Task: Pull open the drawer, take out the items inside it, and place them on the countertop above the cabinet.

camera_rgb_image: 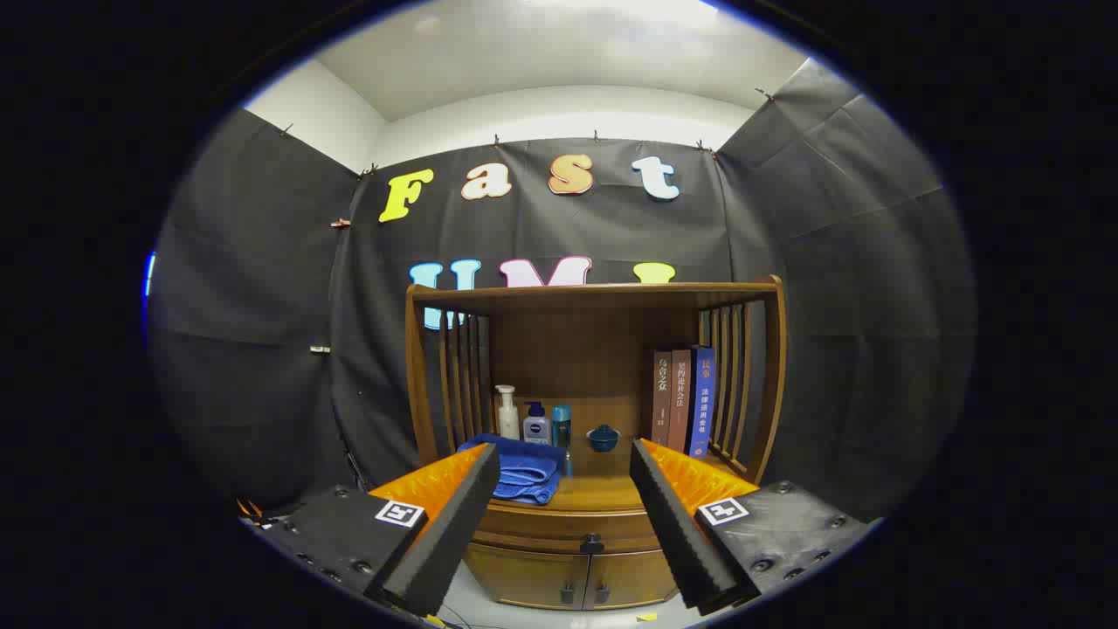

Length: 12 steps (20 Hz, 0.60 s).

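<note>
Drawer (559, 527) sits shut under the countertop (611, 494), its dark knob (592, 543) at my six o'clock, low between my fingers and well ahead of them. My gripper (565, 511) is spread wide and holds nothing, so I judge the opening step not yet begun. Next I must drop toward six o'clock and close on that knob.

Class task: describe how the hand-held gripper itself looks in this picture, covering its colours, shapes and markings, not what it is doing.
The hand-held gripper has two long wedge-shaped fingers. Their inner faces are black ridged foam pads; their outer sides are orange. Each finger sits on a black block with round bolt heads, and each block carries a small square black-and-white marker. No cable can be told for sure, and no hand or sleeve can be made out.
</note>
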Tool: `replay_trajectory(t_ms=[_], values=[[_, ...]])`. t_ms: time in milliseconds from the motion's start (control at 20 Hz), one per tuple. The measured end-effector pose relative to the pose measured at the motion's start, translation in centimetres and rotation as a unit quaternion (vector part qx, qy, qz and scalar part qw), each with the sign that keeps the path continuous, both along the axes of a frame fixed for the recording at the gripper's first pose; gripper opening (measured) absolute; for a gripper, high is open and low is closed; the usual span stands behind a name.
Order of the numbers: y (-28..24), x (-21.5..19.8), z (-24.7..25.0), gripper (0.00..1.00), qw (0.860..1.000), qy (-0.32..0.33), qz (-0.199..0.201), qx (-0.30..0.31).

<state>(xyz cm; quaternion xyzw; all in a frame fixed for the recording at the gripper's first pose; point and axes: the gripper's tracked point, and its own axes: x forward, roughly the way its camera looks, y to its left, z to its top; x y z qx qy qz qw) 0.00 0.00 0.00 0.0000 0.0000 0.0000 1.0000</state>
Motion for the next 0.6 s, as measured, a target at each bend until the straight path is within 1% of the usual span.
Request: replay_trajectory(t_ms=[600], values=[[-0.44,-0.45,0.11,0.98,1.0,0.005,-0.004,-0.003]])
